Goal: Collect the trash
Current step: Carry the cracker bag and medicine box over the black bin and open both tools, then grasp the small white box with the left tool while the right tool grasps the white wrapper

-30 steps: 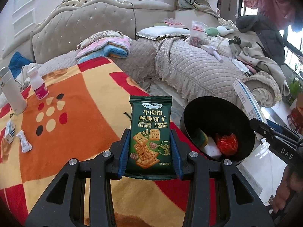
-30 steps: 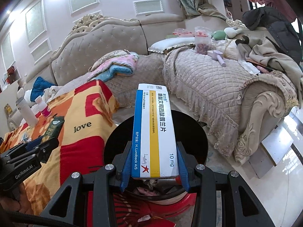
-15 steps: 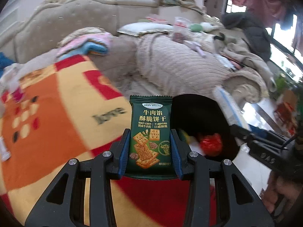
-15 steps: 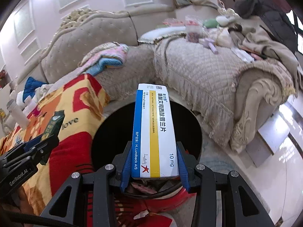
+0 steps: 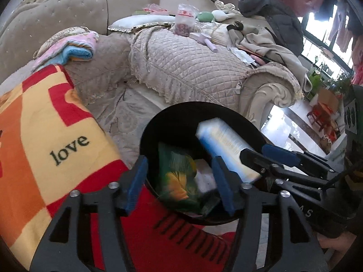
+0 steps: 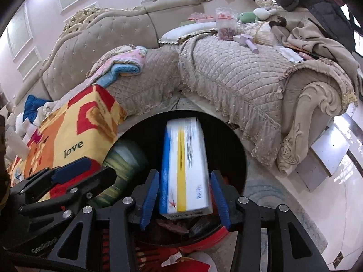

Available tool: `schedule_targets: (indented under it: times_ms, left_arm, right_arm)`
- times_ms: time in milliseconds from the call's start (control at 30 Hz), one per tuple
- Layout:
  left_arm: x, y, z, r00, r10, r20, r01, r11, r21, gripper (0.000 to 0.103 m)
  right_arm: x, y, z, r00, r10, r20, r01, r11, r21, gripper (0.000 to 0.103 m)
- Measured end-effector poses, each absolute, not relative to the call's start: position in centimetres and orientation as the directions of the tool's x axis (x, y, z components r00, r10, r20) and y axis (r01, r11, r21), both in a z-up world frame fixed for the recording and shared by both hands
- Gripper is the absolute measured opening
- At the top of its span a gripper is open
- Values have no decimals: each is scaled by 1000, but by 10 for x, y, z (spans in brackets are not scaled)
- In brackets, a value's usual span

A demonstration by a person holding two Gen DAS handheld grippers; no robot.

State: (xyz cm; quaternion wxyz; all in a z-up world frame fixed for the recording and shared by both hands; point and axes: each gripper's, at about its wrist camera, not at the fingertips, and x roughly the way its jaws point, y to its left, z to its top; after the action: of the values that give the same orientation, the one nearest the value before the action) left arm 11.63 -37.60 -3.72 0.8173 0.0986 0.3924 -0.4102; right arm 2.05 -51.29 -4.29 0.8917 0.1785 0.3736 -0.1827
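Note:
The black bin (image 5: 158, 122) (image 6: 229, 149) stands right below both grippers. My left gripper (image 5: 180, 161) (image 6: 95, 170) is over its near rim, jaws opening and wide apart. The green biscuit packet (image 5: 174, 176) (image 6: 124, 158) is blurred, loose inside the bin below them. My right gripper (image 6: 185, 176) (image 5: 256, 151) is also opening. The white, blue and yellow medicine box (image 6: 183, 158) (image 5: 226, 145) sits blurred between its pads with a thin gap on each side, tipped down into the bin. Other scraps lie at the bottom.
An orange, yellow and red blanket (image 5: 68, 149) with "love" on it covers the surface to the left of the bin. A beige quilted sofa (image 5: 192, 68) heaped with clothes and bags rises behind. A glossy floor (image 6: 329, 181) lies to the right.
Both grippers moved over the bin and tipped down. The left jaws spread and the green packet dropped out. The right jaws parted slightly and the box slid lower.

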Motion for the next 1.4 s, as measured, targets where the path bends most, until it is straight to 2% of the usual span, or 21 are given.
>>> schedule_targets:
  times_ms: [233, 467, 600, 733, 867, 933, 1033, 1200, 1267, 1300, 1400]
  left_arm:
    - [125, -344, -22, 416, -583, -698, 687, 705, -179, 59]
    - [144, -223, 12, 598, -468, -651, 486, 857, -169, 60]
    - [168, -133, 11, 670, -359, -650, 328, 929, -174, 61]
    - [194, -46, 0, 721, -171, -672, 144, 985, -97, 61]
    - [222, 34, -14, 728, -34, -685, -27, 997, -78, 62]
    - [240, 57, -23, 708, -35, -706, -62, 992, -111, 62]
    - [262, 61, -35, 681, -37, -731, -67, 991, -113, 62]
    - [292, 39, -60, 630, 27, -776, -54, 999, -8, 62]
    - [291, 44, -62, 652, 50, -757, -93, 996, -14, 57]
    - [289, 49, -62, 655, 58, -753, -112, 993, -22, 28]
    - [273, 58, -61, 655, 38, -755, -116, 992, -51, 28]
  right_arm:
    - [19, -512, -37, 663, -225, -714, 495, 847, 193, 45]
    - [39, -444, -10, 761, -169, -627, 370, 906, 205, 47]
    - [58, -395, -9, 778, -96, -621, 271, 943, 192, 47]
    - [75, -353, -16, 775, -26, -631, 185, 965, 187, 47]
    - [98, -317, -38, 712, 98, -695, 62, 978, 201, 51]
    - [106, -304, -49, 669, 147, -729, 11, 978, 208, 51]
    - [114, -290, -56, 654, 127, -746, -19, 988, 152, 52]
    - [115, -294, -58, 651, 160, -742, -26, 982, 189, 54]
    - [114, -294, -58, 654, 158, -740, -26, 982, 186, 54]
    - [113, -293, -56, 656, 155, -739, -27, 983, 182, 54]
    - [112, -283, -42, 704, 177, -688, -65, 980, 186, 54]
